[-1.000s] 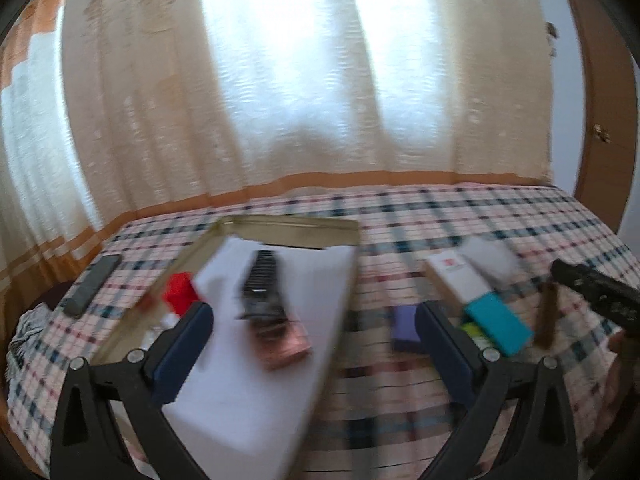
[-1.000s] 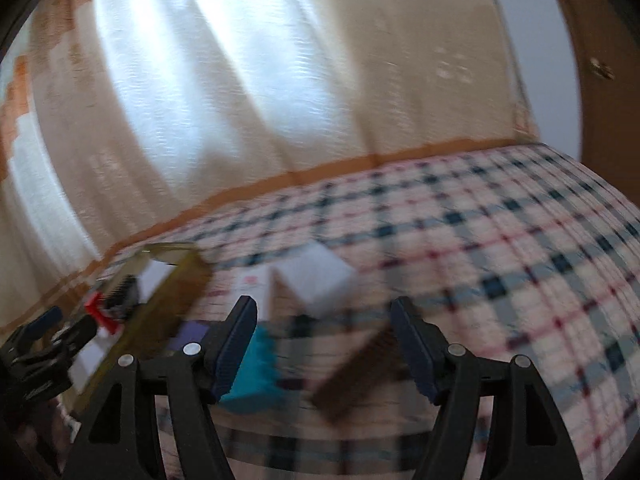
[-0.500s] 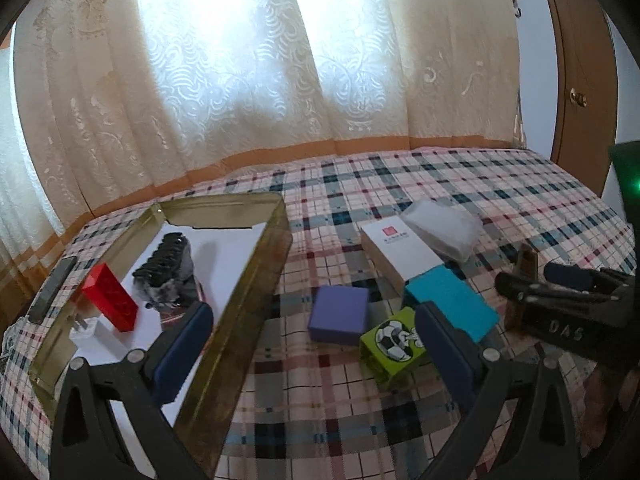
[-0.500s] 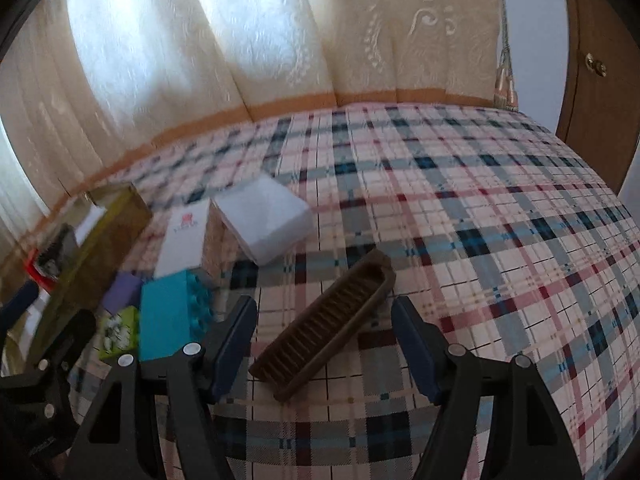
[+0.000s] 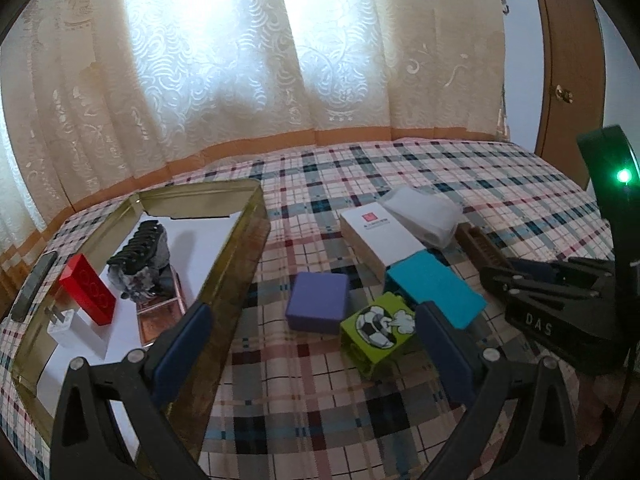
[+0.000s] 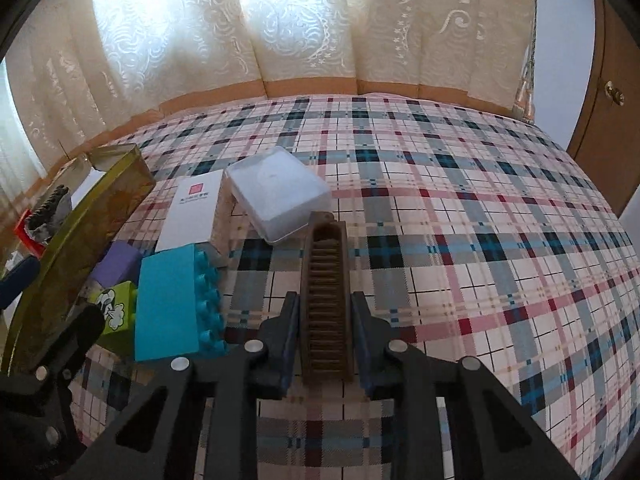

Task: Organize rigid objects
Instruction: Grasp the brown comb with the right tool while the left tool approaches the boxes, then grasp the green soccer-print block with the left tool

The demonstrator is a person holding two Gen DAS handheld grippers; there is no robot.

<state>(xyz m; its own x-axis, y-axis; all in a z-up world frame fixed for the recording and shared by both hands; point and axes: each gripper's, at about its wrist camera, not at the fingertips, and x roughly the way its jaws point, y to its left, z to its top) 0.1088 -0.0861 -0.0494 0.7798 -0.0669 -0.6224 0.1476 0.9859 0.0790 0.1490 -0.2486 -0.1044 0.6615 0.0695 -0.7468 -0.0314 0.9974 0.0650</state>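
Note:
My right gripper point(image 6: 325, 312) is shut on a brown comb point(image 6: 326, 284) that lies on the plaid bed; its jaws press both long sides. The comb also shows in the left wrist view point(image 5: 480, 246), with the right gripper point(image 5: 516, 278) around it. My left gripper point(image 5: 312, 344) is open and empty, above the gold tin's point(image 5: 236, 264) right wall and a green football block point(image 5: 378, 330). A purple box point(image 5: 318, 302), teal brick point(image 5: 436, 290), white carton point(image 5: 380, 236) and clear case point(image 5: 422, 212) lie between.
The gold tin holds a red block point(image 5: 86, 294), a white charger point(image 5: 66, 322), a dark hair clip point(image 5: 138, 252) and a copper item point(image 5: 160, 312). A remote point(image 5: 34, 286) lies left of the tin. Curtains run behind the bed; a wooden door point(image 6: 608, 92) stands at right.
My right gripper has moved onto the brown comb and shut on it. My left gripper has shifted right, off the tin toward the loose blocks.

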